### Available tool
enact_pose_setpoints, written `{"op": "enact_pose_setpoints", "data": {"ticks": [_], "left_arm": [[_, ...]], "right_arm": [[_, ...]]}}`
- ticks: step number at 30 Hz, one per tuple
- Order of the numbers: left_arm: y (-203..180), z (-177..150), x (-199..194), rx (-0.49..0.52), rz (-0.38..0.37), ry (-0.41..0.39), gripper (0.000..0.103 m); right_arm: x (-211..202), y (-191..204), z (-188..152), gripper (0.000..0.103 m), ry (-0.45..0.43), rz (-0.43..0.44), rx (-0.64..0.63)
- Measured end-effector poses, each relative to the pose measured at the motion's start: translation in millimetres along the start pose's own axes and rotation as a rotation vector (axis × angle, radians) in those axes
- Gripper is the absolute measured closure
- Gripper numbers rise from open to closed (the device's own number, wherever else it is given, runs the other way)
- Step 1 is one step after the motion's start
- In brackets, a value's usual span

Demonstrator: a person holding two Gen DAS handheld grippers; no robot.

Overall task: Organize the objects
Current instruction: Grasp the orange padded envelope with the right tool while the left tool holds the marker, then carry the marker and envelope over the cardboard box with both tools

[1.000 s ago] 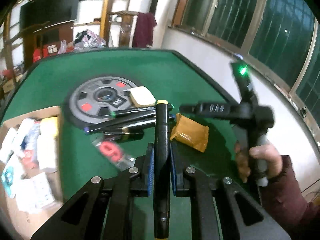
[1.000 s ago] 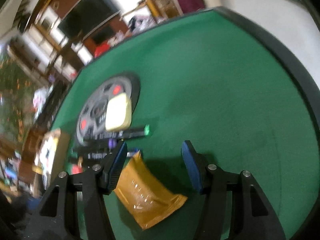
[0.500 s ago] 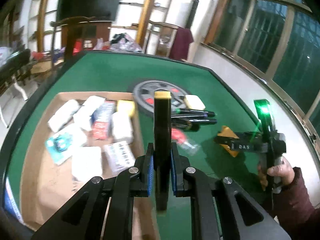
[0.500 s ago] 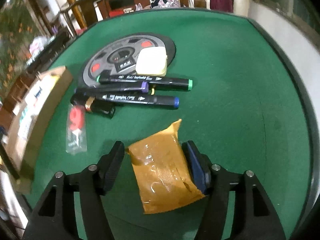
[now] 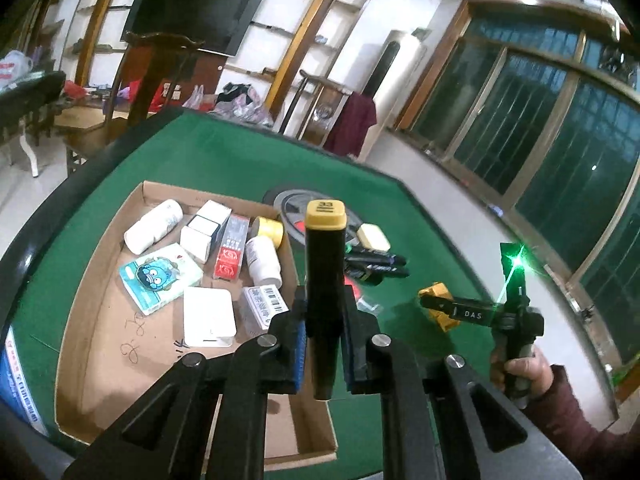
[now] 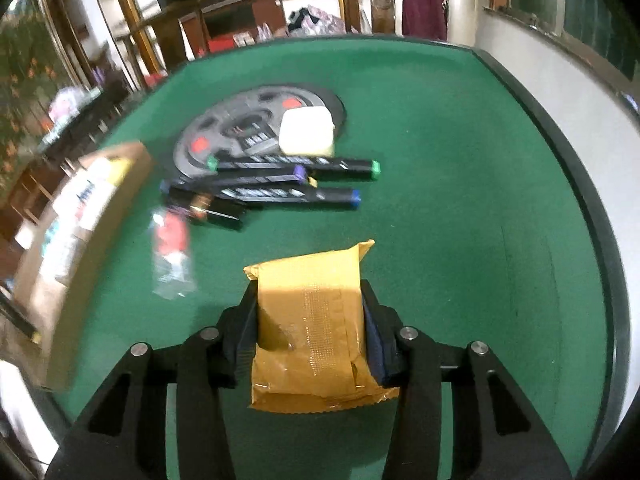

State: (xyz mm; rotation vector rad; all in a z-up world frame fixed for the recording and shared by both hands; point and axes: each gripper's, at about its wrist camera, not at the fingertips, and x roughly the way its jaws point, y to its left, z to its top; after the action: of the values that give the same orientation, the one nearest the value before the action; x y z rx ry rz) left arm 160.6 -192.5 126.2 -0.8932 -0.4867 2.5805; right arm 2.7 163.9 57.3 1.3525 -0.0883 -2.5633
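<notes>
A black marker with a yellow cap (image 5: 325, 280) is pinched between the jaws of the left gripper (image 5: 323, 344); its capped end projects well forward of the fingertips and its rear end reaches back behind the blue pads (image 5: 299, 354). The marker is held above the near right corner of the cardboard box (image 5: 100, 344), in which white bottles, small cartons and a cartoon-printed pack are seen.

An orange packet (image 6: 310, 328) is clamped between the jaws of the right gripper (image 6: 310, 334); its front edge extends past the fingertips and its crimped rear edge lies behind them. The packet is held over the green table (image 6: 460, 208), right of the box. Beyond the packet, three black markers (image 6: 288, 182), a red item in a clear sleeve (image 6: 173, 250) and a cream-coloured block (image 6: 307, 136) on a grey disc (image 6: 224, 132) are found.
</notes>
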Motion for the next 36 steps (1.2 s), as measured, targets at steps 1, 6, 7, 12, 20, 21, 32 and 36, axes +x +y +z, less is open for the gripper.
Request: {"op": "enact_pose_setpoints", "data": {"ticks": [1,6,7,12,20,21,32,36], "left_arm": [[3.4,0.6,-1.9,-0.01,-0.008,-0.005,0.091],[28.4,9.3,-23.8,-0.067,-0.028,-0.023,0.091],[33.6,10.3,-28.3,-0.074,-0.025,-0.021,0.091],[67.8,17.7,-41.7,-0.09,0.049,0.046,0.091],[111.0,17.4,12.9,-0.085,0.206,0.276,0.091],[113.5,18.1,20.4,-0.085,0.215,0.296,0.091],[139.5,14.8,89.2,-0.104,0.333,0.43,0.091],[138.5,14.3,90.6,-0.117,0.355,0.401,0.091]], "right_arm": [[-5.6,4.8,0.9,0.06,-0.012,0.016,0.002],[-30.9,47.5,7.1,0.059,-0.045,0.116,-0.053],[-37.0,64.4,7.3,0.059,-0.05,0.143,-0.08],[-32.7,129.0,8.7,0.059,-0.015,0.273,-0.159],[9.6,237.1,-16.7,0.059,0.109,0.377,-0.318],[15.0,246.4,-20.2,0.059,0.125,0.378,-0.337],[60.5,291.7,-34.8,0.059,0.225,0.337,-0.424],[67.6,297.0,-32.9,0.059,0.218,0.317,-0.437]]}}
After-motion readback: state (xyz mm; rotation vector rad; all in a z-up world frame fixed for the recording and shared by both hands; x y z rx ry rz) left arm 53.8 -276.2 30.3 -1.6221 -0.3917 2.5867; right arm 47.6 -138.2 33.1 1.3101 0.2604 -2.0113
